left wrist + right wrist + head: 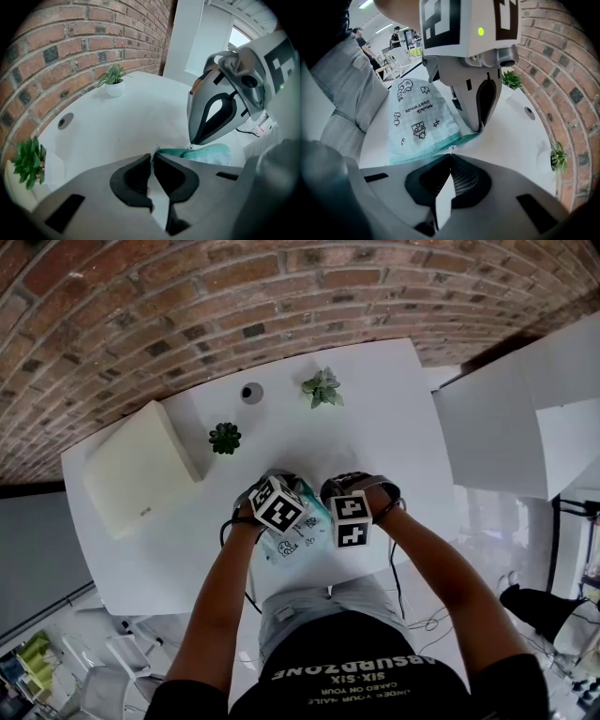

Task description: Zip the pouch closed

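A person is standing at a white table (375, 409), working two hand-held grippers over a pale aqua pouch (417, 112) that is lying flat near the table's front edge, its teal zip (211, 150) running along the side away from the person. The left gripper (153, 157) is pinching one end corner of the pouch, its jaws pressed nearly together on the cloth. The right gripper (450, 154) is sitting just beside it, jaws pressed together and seemingly nipping the small metal pull (451, 149) at their very tips. With the pull so close to the anchored corner, the closing stroke is probably only beginning (no view is showing whether the teeth beyond are gaping). To do it well, the left gripper should be holding its corner firm so the zip is lying taut, while the right is drawing the pull away from it, low and straight along the teeth, without lifting or twisting. The hold on so small a tab looks slight, so a slow, even stroke is the safer way to avoid slipping off or catching cloth. The pouch is bearing black doodles (417, 129) and two short lines of print, too small and skewed to read surely. The person's dark shirt (366, 676) is showing white lettering, apparently "ABSURDZONE" and "SIX·SIX", with smaller lines too fine to make out.
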Demonstrator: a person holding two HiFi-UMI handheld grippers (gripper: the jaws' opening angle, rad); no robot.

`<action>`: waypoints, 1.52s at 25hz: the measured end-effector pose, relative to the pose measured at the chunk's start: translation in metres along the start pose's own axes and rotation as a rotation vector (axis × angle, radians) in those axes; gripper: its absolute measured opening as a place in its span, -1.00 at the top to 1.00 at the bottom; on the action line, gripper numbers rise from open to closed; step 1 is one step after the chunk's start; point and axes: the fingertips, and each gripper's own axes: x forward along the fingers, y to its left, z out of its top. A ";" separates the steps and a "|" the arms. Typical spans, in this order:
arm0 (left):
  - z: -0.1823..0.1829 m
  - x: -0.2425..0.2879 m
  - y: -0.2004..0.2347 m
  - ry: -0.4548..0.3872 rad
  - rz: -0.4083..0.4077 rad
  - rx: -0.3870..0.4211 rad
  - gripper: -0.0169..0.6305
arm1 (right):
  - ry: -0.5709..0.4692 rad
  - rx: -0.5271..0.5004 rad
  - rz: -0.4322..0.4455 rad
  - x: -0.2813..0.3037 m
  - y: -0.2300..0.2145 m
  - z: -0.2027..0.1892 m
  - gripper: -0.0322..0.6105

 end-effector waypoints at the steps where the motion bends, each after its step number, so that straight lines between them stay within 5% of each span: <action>1: 0.000 0.000 0.000 0.001 0.000 0.001 0.86 | -0.002 0.002 0.000 0.000 0.001 0.000 0.90; 38: 0.000 0.000 0.000 0.006 0.020 0.003 0.86 | -0.004 0.020 -0.011 -0.007 0.014 -0.004 0.90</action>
